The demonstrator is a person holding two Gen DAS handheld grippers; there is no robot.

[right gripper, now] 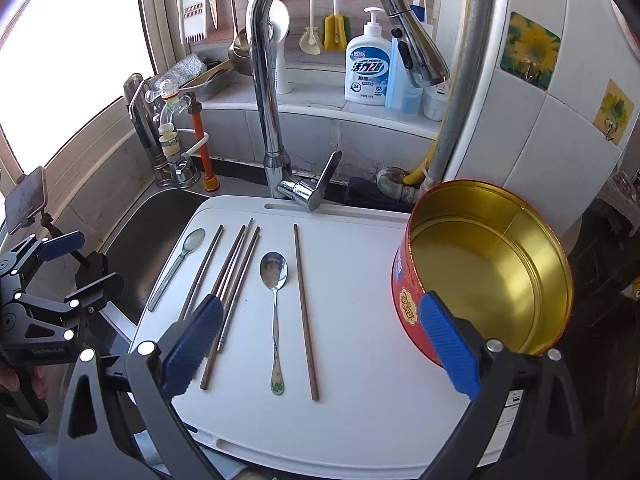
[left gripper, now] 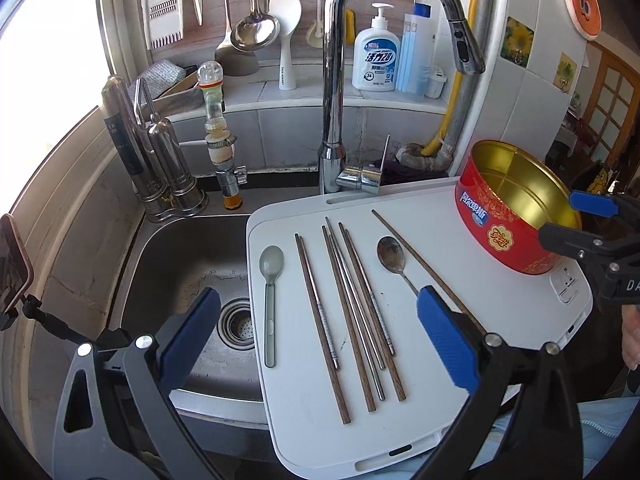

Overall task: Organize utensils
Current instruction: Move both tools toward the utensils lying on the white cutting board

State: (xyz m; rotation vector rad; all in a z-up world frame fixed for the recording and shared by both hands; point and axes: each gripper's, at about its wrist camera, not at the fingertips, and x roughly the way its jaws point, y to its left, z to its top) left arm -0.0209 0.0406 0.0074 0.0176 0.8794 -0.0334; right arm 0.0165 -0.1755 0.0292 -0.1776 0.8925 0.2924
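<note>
A white board (left gripper: 500, 304) lies across the sink's right half. On it, from left to right, are a translucent grey spoon (left gripper: 271, 264), several wooden and metal chopsticks (left gripper: 352, 300), a metal spoon (left gripper: 391, 258) and one lone wooden chopstick (left gripper: 416, 260). An open red tin (left gripper: 516, 208) with a gold inside stands at the board's far right. My left gripper (left gripper: 320, 336) hangs open over the near ends of the chopsticks, holding nothing. My right gripper (right gripper: 320, 346) is open too. It hovers above the metal spoon (right gripper: 274, 276) and the lone chopstick (right gripper: 305, 308), with its right finger in front of the tin (right gripper: 472, 280).
The steel sink (left gripper: 192, 264) with its drain opens left of the board. A tall chrome faucet (left gripper: 336, 80) arches over the back edge. A soap bottle (left gripper: 374, 56) and hanging kitchen tools line the back ledge. A phone on a stand (left gripper: 14, 264) sits at far left.
</note>
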